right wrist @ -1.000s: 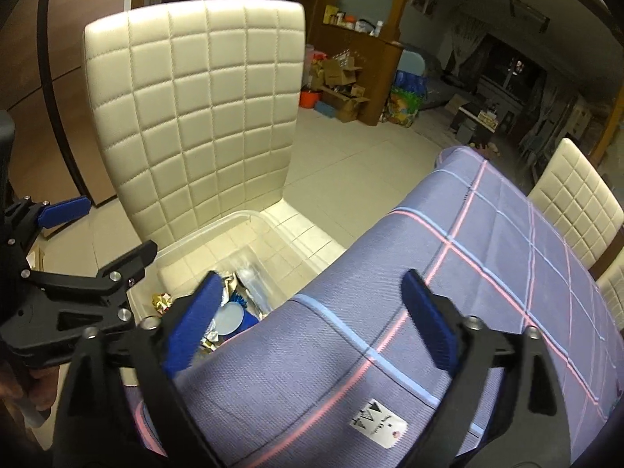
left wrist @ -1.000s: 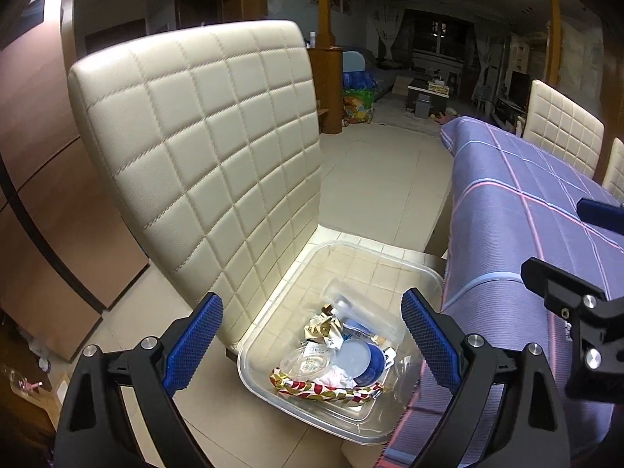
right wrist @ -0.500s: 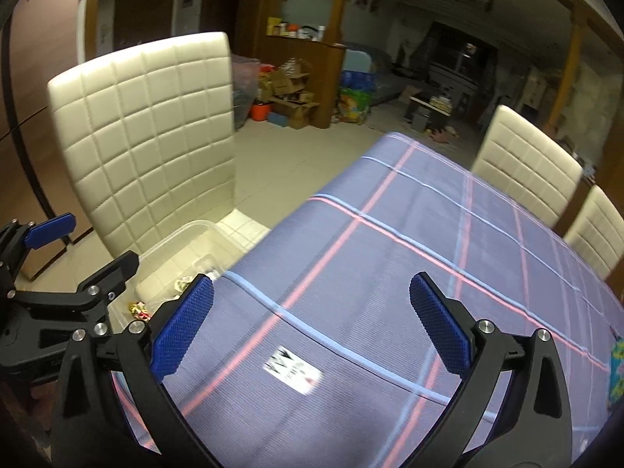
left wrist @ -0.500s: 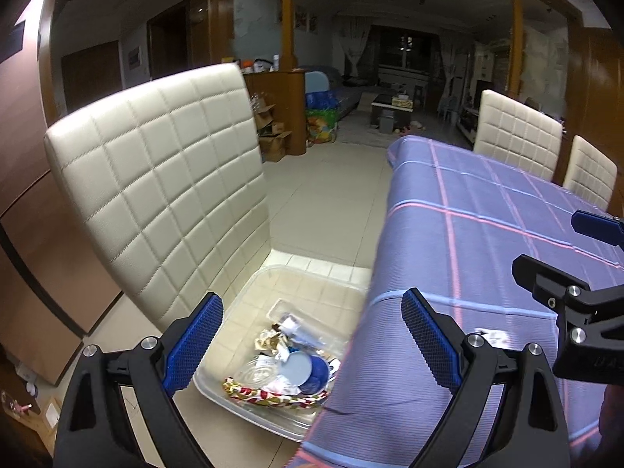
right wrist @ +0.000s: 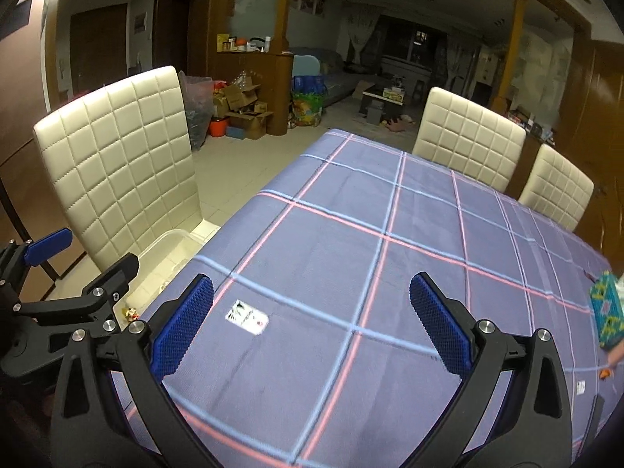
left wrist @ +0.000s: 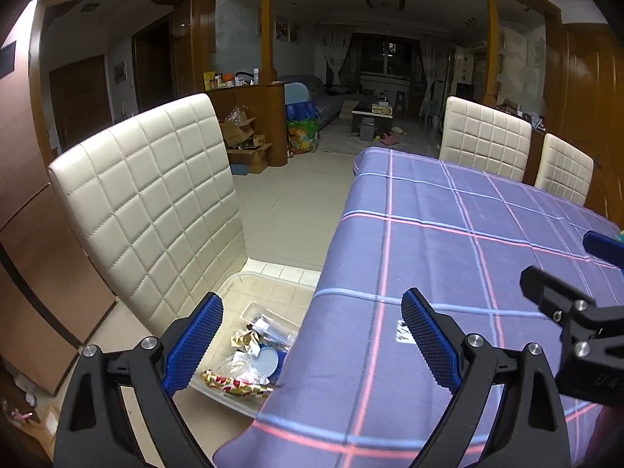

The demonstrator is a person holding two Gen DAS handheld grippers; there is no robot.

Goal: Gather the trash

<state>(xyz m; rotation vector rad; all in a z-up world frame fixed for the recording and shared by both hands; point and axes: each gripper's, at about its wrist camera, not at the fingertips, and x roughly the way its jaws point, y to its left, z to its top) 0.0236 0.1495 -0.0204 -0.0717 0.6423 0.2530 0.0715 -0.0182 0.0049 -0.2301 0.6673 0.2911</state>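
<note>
Hovering over the near left corner of the table, the left gripper has its blue-padded fingers spread wide with nothing between them, and the right gripper is released and empty in the same way, a little farther right above the cloth. A purple plaid tablecloth covers the table, and a small white label lies on it near the left edge. Below that edge, on the tiled floor, sits a clear plastic bin holding the collected trash: crumpled gold foil, a red-and-gold wrapper, a blue round lid and clear packaging (the overhanging cloth hides the bin's right part). A cream quilted chair stands just beside the bin on its left, its back rising above it. Two more cream chairs line the far right side of the table. At the right edge of the right wrist view, a teal patterned packet rests on the cloth, with a tiny orange scrap near it. Cardboard boxes clutter the floor far behind.
</note>
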